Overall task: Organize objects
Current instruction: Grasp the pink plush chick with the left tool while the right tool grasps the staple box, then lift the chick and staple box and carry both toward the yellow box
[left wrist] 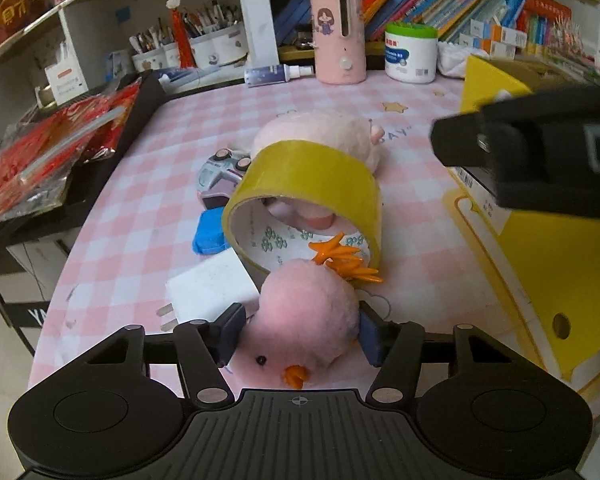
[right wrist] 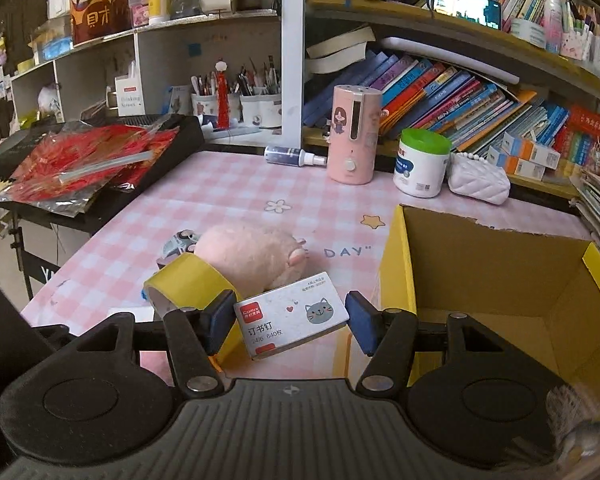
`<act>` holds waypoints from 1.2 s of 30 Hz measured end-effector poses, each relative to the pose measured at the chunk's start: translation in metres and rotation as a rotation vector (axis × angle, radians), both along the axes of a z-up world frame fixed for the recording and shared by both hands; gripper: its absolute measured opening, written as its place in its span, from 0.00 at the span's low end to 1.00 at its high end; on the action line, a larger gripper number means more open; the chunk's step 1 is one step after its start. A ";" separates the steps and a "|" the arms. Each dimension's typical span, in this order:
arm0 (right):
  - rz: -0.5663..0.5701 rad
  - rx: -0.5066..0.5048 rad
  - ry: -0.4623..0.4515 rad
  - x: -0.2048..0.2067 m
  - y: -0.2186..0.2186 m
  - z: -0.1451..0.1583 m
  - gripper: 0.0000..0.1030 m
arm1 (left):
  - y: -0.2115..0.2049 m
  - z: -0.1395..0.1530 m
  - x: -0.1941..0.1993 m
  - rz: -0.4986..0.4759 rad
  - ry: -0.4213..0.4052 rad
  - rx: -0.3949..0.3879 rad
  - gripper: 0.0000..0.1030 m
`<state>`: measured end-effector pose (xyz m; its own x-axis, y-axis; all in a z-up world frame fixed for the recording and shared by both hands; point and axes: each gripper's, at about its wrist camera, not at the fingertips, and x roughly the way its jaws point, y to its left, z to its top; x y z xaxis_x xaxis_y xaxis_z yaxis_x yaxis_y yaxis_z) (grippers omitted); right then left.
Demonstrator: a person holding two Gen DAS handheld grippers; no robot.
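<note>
My left gripper (left wrist: 303, 334) is shut on a pink plush chick (left wrist: 308, 308) with an orange beak and orange feet, low over the pink checked table (left wrist: 148, 200). In the right wrist view my right gripper (right wrist: 290, 322) is shut on a white staple box (right wrist: 292, 314) with a cat drawing, held tilted above the table. An open yellow cardboard box (right wrist: 396, 264) stands just right of it, its inside bare. A yellow tape roll (left wrist: 304, 184) stands on edge behind the chick, with a larger pink plush (left wrist: 320, 132) beyond it.
A toy car (left wrist: 220, 172), a blue eraser (left wrist: 210, 232) and a white plug (left wrist: 210, 288) lie left of the tape. At the back stand a pink humidifier (right wrist: 354, 136), a green-lidded jar (right wrist: 420, 164), a spray bottle (right wrist: 292, 156) and a white purse (right wrist: 476, 182). Red packets (right wrist: 80, 160) cover a black tray at left.
</note>
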<state>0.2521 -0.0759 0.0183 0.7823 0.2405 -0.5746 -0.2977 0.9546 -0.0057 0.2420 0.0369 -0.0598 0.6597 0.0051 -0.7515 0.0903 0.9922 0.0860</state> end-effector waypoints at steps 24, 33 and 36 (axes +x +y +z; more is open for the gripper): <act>-0.015 0.023 0.061 -0.085 -0.003 -0.007 0.56 | 0.053 0.050 -0.128 0.148 -0.073 -0.137 0.55; -0.026 0.045 0.127 -0.140 -0.005 -0.015 0.56 | 0.055 0.055 -0.183 0.137 -0.070 -0.136 0.55; -0.035 0.047 0.163 -0.154 -0.009 -0.018 0.56 | 0.054 0.055 -0.197 0.132 -0.065 -0.144 0.55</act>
<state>0.0985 -0.0849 -0.0001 0.6881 0.2443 -0.6832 -0.2576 0.9625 0.0848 0.0450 0.0911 -0.0046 0.7076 -0.0094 -0.7066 -0.0424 0.9975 -0.0557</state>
